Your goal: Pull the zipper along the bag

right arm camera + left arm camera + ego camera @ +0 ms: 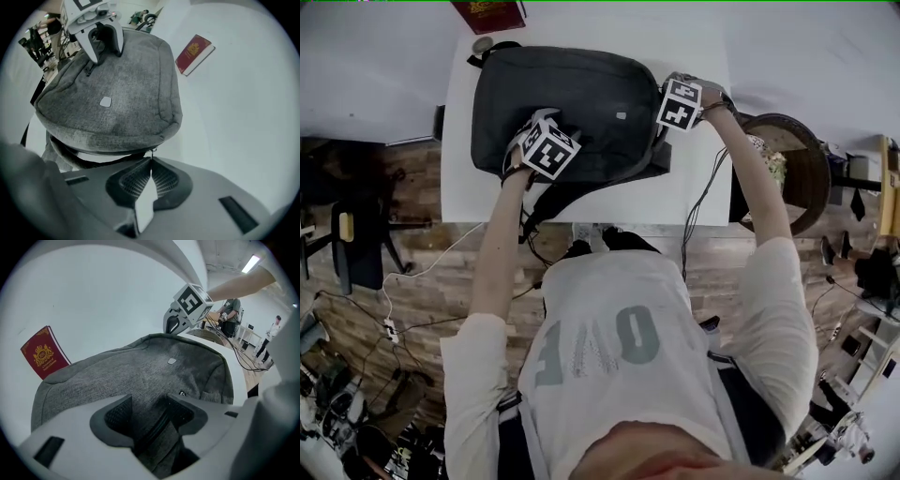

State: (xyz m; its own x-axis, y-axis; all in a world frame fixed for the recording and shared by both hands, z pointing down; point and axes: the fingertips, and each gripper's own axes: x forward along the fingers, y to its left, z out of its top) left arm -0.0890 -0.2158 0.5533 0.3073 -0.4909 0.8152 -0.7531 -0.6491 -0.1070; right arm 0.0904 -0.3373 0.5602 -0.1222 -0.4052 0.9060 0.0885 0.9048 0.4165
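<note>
Right gripper view: the zipper pull [151,152] sits at the near corner of the grey bag [108,93], pinched between the closed fingers of my right gripper [150,164]. A dark gap runs along the edge beside it, so I judge the zip partly travelled, with more track left. The fingers of my left gripper [147,416] stand apart astride a fold of the bag, which lies flat on the white surface [234,103].

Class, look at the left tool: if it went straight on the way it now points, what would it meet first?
The grey backpack. The left tool points down onto it, and a ridge of its fabric stands between the open jaws. How much gap remains is hard to judge.
</note>
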